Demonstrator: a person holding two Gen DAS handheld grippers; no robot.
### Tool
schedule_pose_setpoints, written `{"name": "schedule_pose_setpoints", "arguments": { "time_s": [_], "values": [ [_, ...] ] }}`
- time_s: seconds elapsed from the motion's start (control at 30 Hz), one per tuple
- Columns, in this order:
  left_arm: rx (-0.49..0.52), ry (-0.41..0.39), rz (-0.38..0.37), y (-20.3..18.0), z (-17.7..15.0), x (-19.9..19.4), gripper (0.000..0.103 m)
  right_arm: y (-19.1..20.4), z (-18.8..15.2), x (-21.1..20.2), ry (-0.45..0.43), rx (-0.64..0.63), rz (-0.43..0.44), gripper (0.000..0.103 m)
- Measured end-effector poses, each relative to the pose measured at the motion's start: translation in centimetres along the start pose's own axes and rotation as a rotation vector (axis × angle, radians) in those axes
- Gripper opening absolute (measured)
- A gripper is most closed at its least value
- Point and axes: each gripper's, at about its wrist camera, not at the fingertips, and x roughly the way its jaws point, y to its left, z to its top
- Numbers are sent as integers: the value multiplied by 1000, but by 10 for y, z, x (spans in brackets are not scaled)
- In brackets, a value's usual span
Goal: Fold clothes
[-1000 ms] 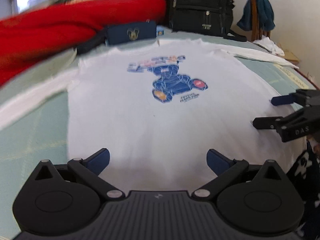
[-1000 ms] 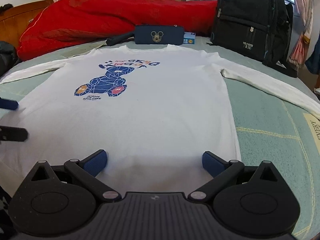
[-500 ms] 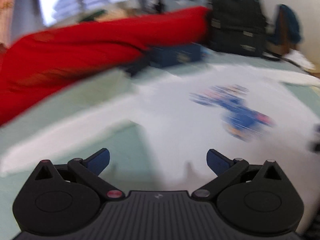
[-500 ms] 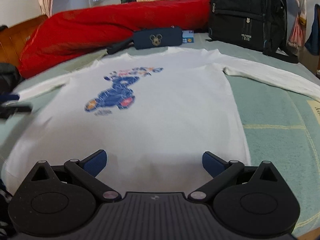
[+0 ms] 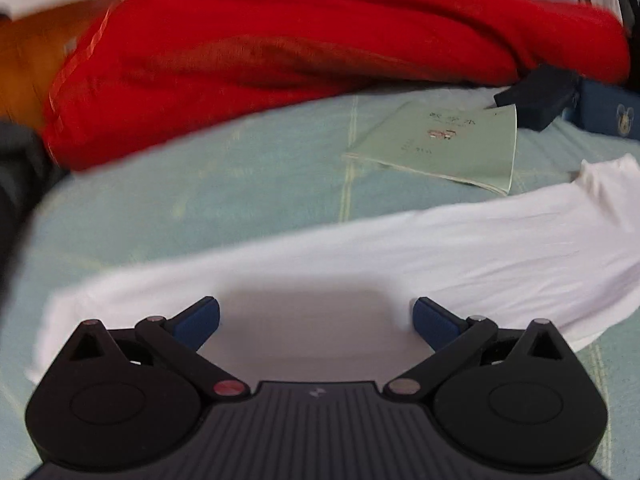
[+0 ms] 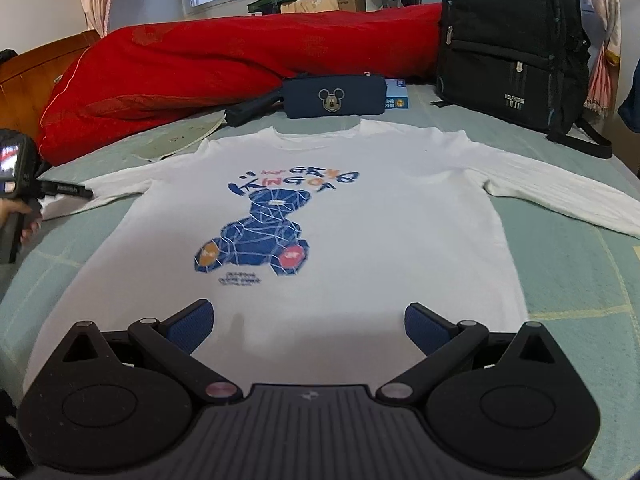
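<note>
A white long-sleeved shirt (image 6: 360, 208) with a blue bear print lies flat, front up, on the green bed, both sleeves spread out. My left gripper (image 5: 316, 316) is open just above the shirt's left sleeve (image 5: 360, 248), which runs across the left wrist view. In the right wrist view the left gripper (image 6: 68, 190) shows at the far left over that sleeve, held by a hand. My right gripper (image 6: 308, 324) is open over the shirt's lower hem with nothing between its fingers.
A red quilt (image 6: 224, 64) lies along the back of the bed. Beside it are a navy pouch (image 6: 334, 96), a black backpack (image 6: 512, 44) and a green booklet (image 5: 444, 144). The green bedsheet (image 6: 568, 272) shows right of the shirt.
My left gripper has swung left from the shirt's body to the left sleeve. The right gripper has moved slightly forward over the hem and stays open.
</note>
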Motion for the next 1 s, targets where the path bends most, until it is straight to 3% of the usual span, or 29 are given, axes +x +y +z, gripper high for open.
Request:
{"name": "schedule_pose_setpoints", "arguments": {
  "time_s": [0.07, 0.27, 0.37, 0.5, 0.57, 0.73, 0.87, 1.0],
  "values": [
    [-75, -4, -53, 13, -13, -7, 102, 5, 2, 3, 5, -2, 2, 103],
    [-45, 29, -93, 23, -13, -31, 102, 22, 6, 10, 20, -43, -2, 103],
    [-27, -48, -41, 37, -2, -35, 102, 27, 8, 8, 16, -62, -7, 103],
    [-64, -7, 38, 62, 3, -10, 102, 32, 11, 4, -1, -66, -13, 103],
    [-107, 11, 27, 76, -6, -7, 102, 35, 12, 3, -6, -76, -14, 103],
    [-102, 10, -34, 91, -23, -25, 102, 40, 11, 8, 13, -90, -10, 103],
    [-90, -30, -13, 95, -4, -30, 102, 44, 10, 11, 22, -98, -8, 103],
    [-118, -50, -61, 94, 10, -10, 102, 47, 11, 11, 18, -93, -10, 103]
  ]
}}
